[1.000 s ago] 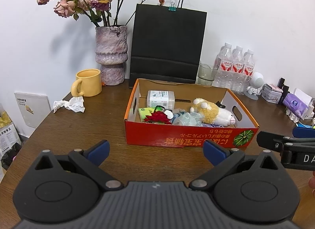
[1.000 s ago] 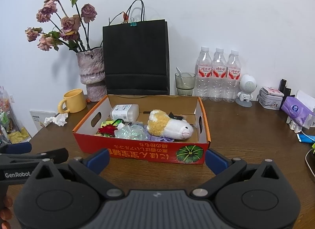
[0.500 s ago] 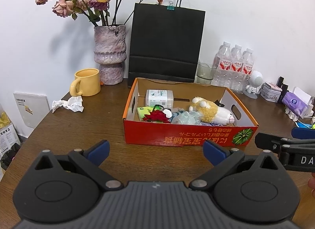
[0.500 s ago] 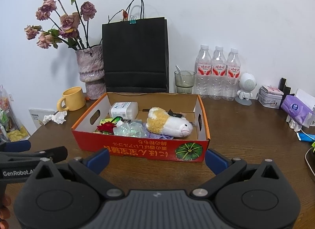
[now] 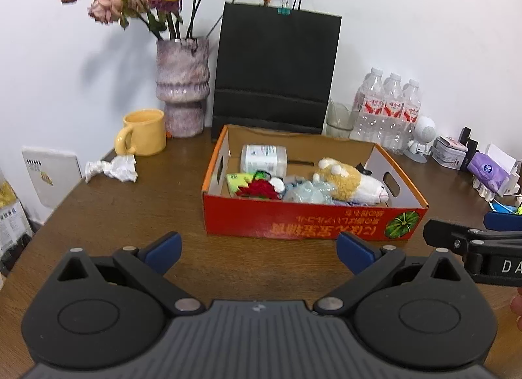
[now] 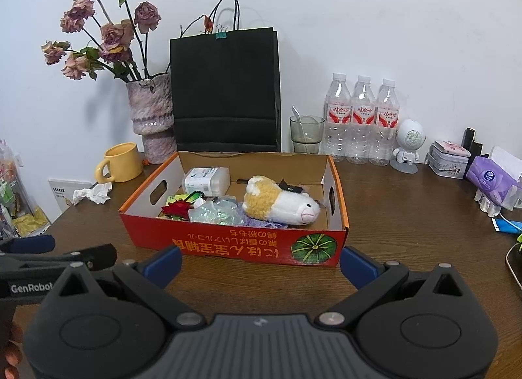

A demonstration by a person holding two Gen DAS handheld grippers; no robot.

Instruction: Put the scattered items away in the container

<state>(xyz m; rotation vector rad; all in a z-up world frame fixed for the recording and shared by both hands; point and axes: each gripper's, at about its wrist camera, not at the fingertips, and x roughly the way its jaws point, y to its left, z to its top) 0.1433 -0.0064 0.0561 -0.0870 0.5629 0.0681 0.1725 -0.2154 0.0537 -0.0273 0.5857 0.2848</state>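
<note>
- Cardboard box [image 6: 235, 245]: red-orange outside, white lettering, green pumpkin print, plain brown inside.
- Plush toy [image 6: 280, 206]: white with tan-yellow fleece.
- Mug [image 6: 122, 162]: yellow.
- Vase [image 6: 151, 114]: mottled pink and purple.
- Paper bag [image 6: 225, 92]: black.
- Tabletop [image 6: 407, 216]: dark brown woodgrain.
- Finger pads [image 6: 163, 263]: blue.

- The left wrist view is taken low over the table [image 5: 107, 212], facing the wall, with the box [image 5: 303, 220] right of centre.
- The right wrist view is set further right, the box [image 6: 228, 245] at centre-left.
- Box, black bag [image 5: 274, 69] and vase [image 6: 151, 118] are shared.
</note>
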